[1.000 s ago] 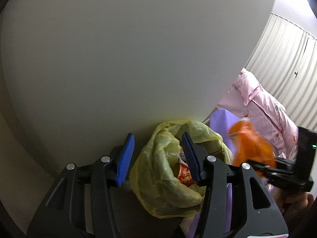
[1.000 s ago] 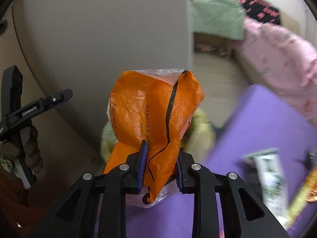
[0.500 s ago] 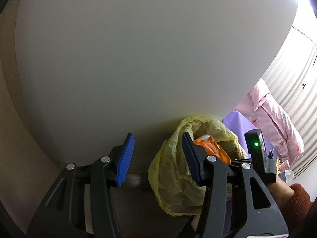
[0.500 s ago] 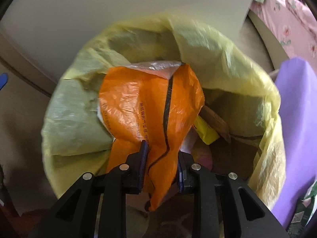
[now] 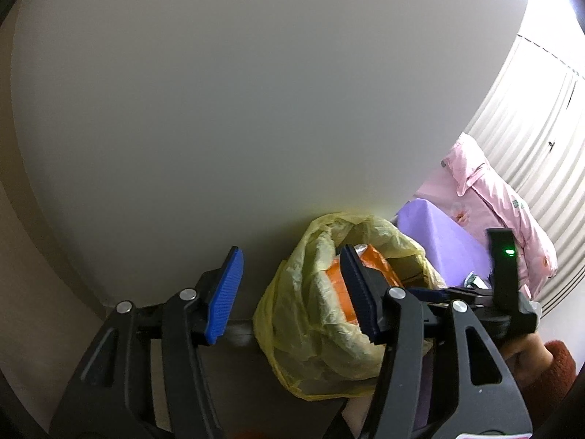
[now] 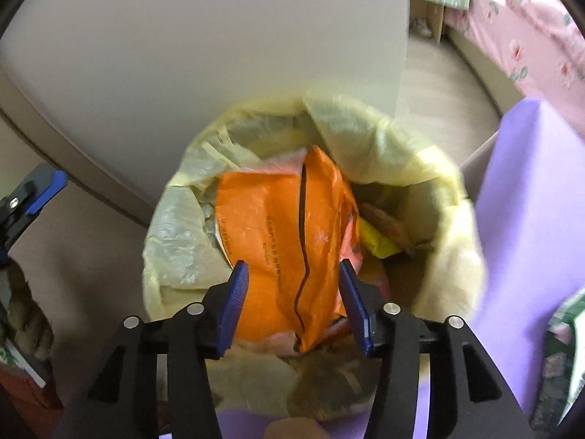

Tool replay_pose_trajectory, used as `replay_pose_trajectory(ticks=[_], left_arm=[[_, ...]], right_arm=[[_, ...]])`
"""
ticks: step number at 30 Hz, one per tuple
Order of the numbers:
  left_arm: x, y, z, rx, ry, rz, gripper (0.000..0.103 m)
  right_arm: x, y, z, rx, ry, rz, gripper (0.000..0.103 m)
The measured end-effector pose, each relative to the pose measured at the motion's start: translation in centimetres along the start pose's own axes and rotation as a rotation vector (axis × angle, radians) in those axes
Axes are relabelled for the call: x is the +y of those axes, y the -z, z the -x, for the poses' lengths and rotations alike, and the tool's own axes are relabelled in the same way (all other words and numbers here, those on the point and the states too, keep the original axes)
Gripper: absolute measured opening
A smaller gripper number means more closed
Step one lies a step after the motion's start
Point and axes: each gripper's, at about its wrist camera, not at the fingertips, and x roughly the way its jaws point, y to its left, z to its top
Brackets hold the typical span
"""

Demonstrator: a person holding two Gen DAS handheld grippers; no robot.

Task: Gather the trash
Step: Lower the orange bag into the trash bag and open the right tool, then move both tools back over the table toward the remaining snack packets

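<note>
Right claw [image 6: 294,301]: poised over the mouth of the bin; its blue pads stand apart on either side of the orange bag without pressing it, the jaws having just opened.
Orange plastic bag [image 6: 289,226]: crumpled, with a black stripe, lying inside the bin on top of other rubbish.
Trash bin liner [image 6: 453,241]: pale yellow, folded over the rim, standing against a white wall [image 5: 237,109].
Left claw [image 5: 292,289]: jaws parted a little wider, nothing between them, held beside the bin.
Purple desk [image 6: 530,201]: just right of the bin.
Pink floral bedding [image 5: 493,216]: beyond the desk.
</note>
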Motion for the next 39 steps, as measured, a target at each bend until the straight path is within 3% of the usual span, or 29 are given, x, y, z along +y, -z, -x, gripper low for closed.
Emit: replay_pose_trajectory(ticks=[8, 12, 16, 22, 28, 31, 39], left_arm=[[-3.9, 0.6, -0.5, 0.025, 0.060, -0.068, 0.053], [-6.7, 1.3, -1.6, 0.060, 0.108, -0.120, 0.055], [-9.8, 2.5, -3.0, 0.111, 0.154, -0.170, 0.055], [-14.5, 4.4, -4.6, 0.177, 0.212, -0.242, 0.055], [-18.8, 5.8, -6.2, 0.236, 0.257, -0.305, 0.055], [-20.8, 6.3, -7.2, 0.265, 0.274, -0.329, 0.055], [-25.2, 6.8, -8.3, 0.283, 0.325, -0.399, 0.055]], right_arm=[[-2.3, 3.4, 9.5, -0.241, 0.029, -0.043, 0.050], [-5.8, 6.5, 14.5, -0.326, 0.157, -0.096, 0.050], [-9.4, 9.9, 17.1, -0.357, 0.273, -0.157, 0.051], [-15.3, 15.5, 19.9, -0.386, 0.367, -0.295, 0.050], [-19.9, 19.8, 19.8, -0.412, 0.367, -0.430, 0.051], [-21.9, 20.9, 19.2, -0.419, 0.325, -0.493, 0.051], [-24.3, 19.1, 17.4, -0.415, 0.258, -0.529, 0.054]])
